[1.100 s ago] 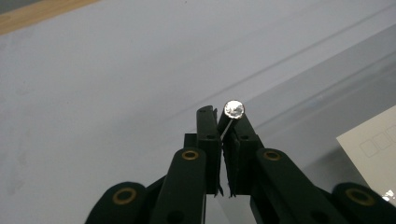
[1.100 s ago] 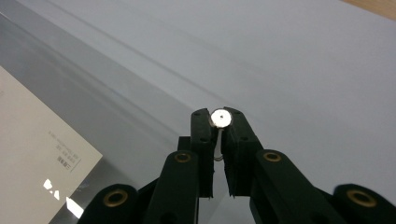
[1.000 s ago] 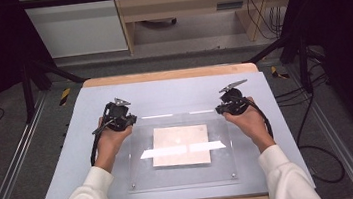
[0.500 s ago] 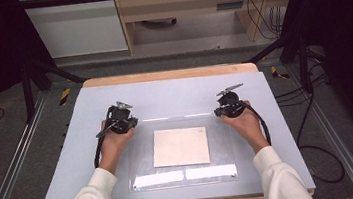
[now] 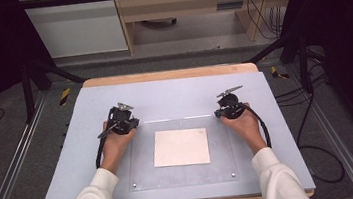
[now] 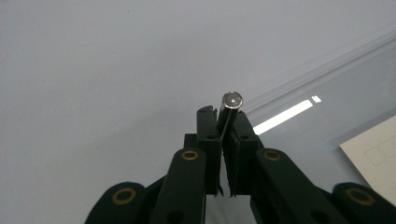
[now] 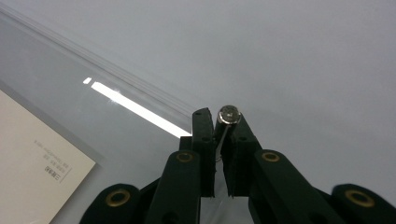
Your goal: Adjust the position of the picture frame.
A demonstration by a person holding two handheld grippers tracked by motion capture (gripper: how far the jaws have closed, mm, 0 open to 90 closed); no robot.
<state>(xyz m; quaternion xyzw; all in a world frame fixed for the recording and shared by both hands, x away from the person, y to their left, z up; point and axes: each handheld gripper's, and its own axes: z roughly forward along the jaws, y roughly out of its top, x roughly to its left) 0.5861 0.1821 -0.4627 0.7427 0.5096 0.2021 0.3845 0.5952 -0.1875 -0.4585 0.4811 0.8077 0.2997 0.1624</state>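
Observation:
A clear plastic plate (image 5: 221, 155) lies over a cream paper sheet (image 5: 181, 147) on the grey mat (image 5: 174, 94). At its far left corner, my left gripper (image 5: 125, 121) is shut on a small metal stud (image 6: 229, 112) of the plate; the left gripper view shows the jaws (image 6: 223, 114) pinching it. My right gripper (image 5: 227, 109) is shut the same way on the far right corner stud (image 7: 229, 114), its jaws (image 7: 220, 116) tight around the shaft. Plate (image 6: 327, 126) and paper (image 6: 373, 158) extend to the right in the left gripper view, and the plate (image 7: 70, 107) and paper (image 7: 32, 158) to the left in the right gripper view.
Two more metal studs (image 5: 134, 186) (image 5: 233, 174) mark the plate's near corners. The mat rests on a wooden table (image 5: 171, 74). Black cables (image 5: 263, 130) trail from both grippers. Metal rails (image 5: 15, 163) run along both sides of the table.
Both hands have come down and away from the camera with the plate. The plate was held up and reflecting light; now it lies low over the paper.

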